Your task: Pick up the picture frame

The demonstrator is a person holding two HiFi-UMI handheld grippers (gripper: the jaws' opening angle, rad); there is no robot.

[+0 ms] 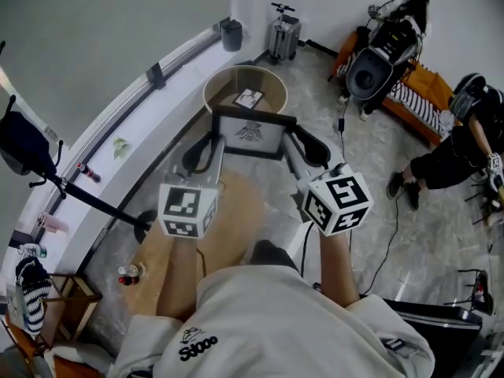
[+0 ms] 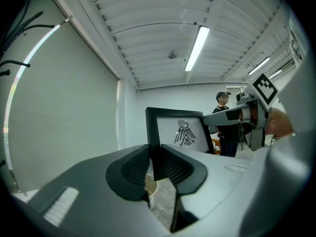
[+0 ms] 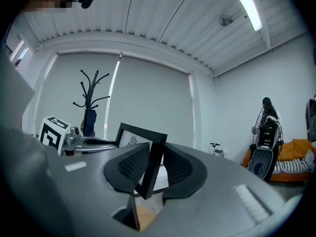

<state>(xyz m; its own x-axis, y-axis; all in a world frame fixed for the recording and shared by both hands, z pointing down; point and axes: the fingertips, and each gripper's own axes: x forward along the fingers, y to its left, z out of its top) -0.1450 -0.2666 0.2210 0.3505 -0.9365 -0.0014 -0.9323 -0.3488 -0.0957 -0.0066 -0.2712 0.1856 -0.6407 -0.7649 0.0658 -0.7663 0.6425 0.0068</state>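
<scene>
Open room: the picture frame (image 1: 252, 132) hangs in the air in front of the person, touching nothing below. Under it lie the far edge of a round desk (image 1: 236, 211) and the near rim of a round tub (image 1: 272, 81). Grey stone floor (image 1: 354, 156) is free to the right. A curved white ledge (image 1: 118, 124) closes off the left side, with a black coat stand (image 1: 35, 152) against it. Another person (image 1: 465, 144) and an orange sofa (image 1: 425, 93) are well apart at the far right.

Materials: the frame is a rectangle with a flat matte black moulding, a white mat and a dark bird-like figure at centre. The desk top is light tan wood. The tub has a pale wall and holds a small card (image 1: 249, 98).

Orientation: the frame's long axis runs level from one hand to the other, its face turned toward the person.

Left tongs (image 2: 155, 164): clenched on the frame's left edge, ribbed black pads (image 2: 133, 167) pressing both faces. Right tongs (image 3: 152, 164): clenched on the right edge, which sits slanted between the pads.
</scene>
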